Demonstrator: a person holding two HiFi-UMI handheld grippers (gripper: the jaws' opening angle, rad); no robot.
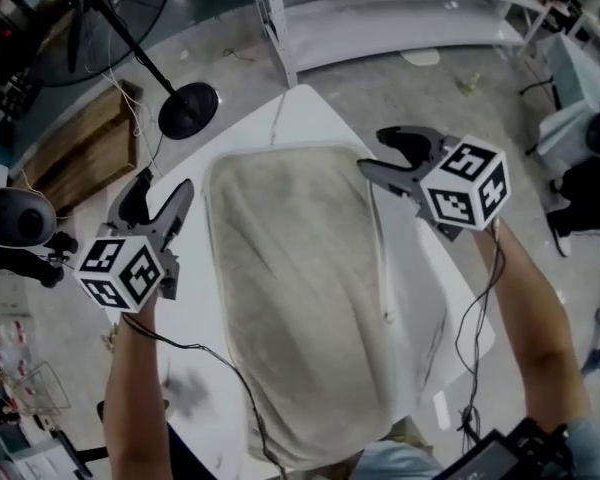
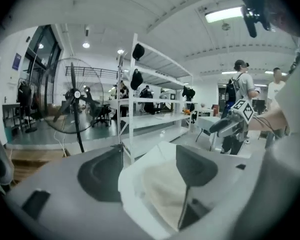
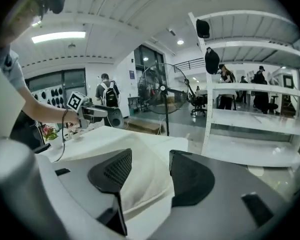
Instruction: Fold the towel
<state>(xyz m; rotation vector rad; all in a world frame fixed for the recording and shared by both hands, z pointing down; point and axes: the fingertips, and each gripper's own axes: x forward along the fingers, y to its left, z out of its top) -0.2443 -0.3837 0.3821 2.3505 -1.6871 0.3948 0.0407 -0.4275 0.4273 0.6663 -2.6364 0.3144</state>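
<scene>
A beige towel [image 1: 300,298] lies spread flat along the white table [image 1: 435,313], its far edge toward the shelving. My left gripper [image 1: 158,196] hovers off the towel's far left corner, jaws open and empty. My right gripper [image 1: 392,154] is held over the far right corner, jaws open, nothing between them. In the left gripper view the towel [image 2: 162,189] shows between the open jaws, with the right gripper [image 2: 230,124] beyond. In the right gripper view the towel [image 3: 140,176] lies below the open jaws, and the left gripper [image 3: 92,111] is across the table.
A standing fan's base [image 1: 188,108] and pole sit on the floor beyond the table's far left. White shelving [image 1: 400,13] runs along the back. A wooden pallet [image 1: 85,148] lies at left. People stand in the background [image 2: 240,91]. A cable hangs over the table's near left.
</scene>
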